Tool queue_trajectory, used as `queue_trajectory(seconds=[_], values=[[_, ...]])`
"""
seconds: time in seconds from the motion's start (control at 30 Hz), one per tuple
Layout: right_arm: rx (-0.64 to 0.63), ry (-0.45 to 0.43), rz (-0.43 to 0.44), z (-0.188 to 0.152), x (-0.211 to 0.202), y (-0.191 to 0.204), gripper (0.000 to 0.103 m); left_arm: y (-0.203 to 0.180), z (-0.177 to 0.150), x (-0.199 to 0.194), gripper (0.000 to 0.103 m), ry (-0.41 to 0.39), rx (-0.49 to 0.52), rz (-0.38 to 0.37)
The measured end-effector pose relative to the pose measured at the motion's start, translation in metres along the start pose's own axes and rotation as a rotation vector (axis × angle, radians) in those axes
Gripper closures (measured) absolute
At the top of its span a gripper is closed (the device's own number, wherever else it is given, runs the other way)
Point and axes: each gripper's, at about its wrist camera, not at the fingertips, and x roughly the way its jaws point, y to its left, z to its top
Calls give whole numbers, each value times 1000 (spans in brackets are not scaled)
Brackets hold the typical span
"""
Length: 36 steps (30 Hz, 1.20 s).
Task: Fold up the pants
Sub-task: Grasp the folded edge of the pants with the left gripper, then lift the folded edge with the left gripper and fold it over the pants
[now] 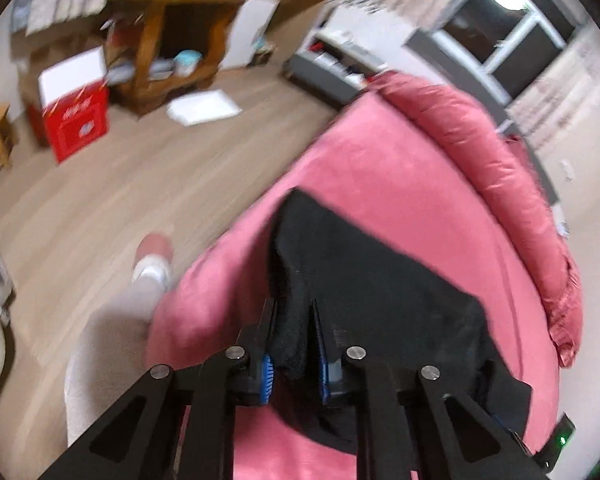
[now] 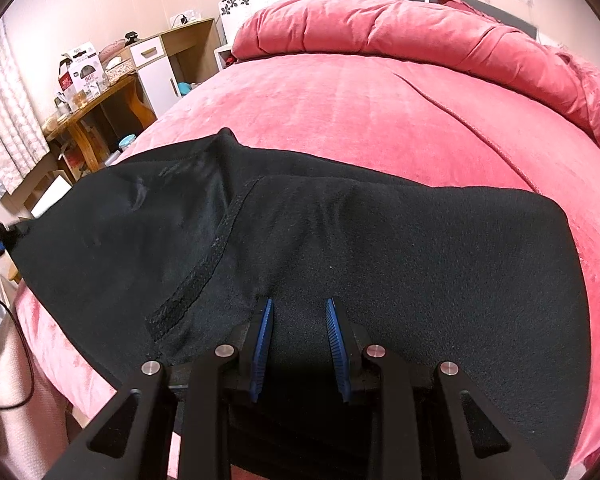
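Garment: the black, soft knit pants [image 2: 380, 248] are lying spread across the near edge of the pink plush bed cover [image 2: 360, 112], with one end rising off the cover toward the left.
Left gripper [image 1: 294, 312]: its blue-padded fingers [image 1: 267, 376] are clenching a bunched fold of the black fabric – the cloth is draping down from the grip onto the bed.
Right gripper [image 2: 299, 312]: its jaws are standing apart with fabric showing between and beneath them; I judge it released, resting on or just above the cloth, though contact is hard to tell.
Risk – slip: the pinched bunch looks thick and loose, so a quick pull could be dragging it out of the left grip.
Risk – skewed fold: with only one end held, the free side could be trailing and creasing unevenly, or sliding off the bed edge toward the wooden floor [image 1: 120, 184].
Risk – blur: the left view is smeared, so alignment is hard to judge.
Writing: the red and white carton [image 1: 76, 116] and the white box on the wooden desk [image 2: 82, 70] are carrying print, but none of it is legible.
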Motion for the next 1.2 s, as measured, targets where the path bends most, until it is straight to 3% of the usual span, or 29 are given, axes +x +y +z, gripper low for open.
queue_trajectory(seconds=[0.17,0.5,0.77,1.07,1.2], values=[[37,-24,32,9,-16,-12,59,-59,-3,-36,88,-80,161,-129],[80,-22,-7,10,-46,-40,59,-184,-30,-75,89,-100,447,-374],[174,-86,-58,8,-77,-83,59,-261,-71,-60,92,-3,563,-488],[305,-137,-111,-5,-101,-133,59,-340,-154,-22,95,156,765,-591],[370,-153,-143,-15,-109,-155,59,-371,-199,5,101,229,847,-651]])
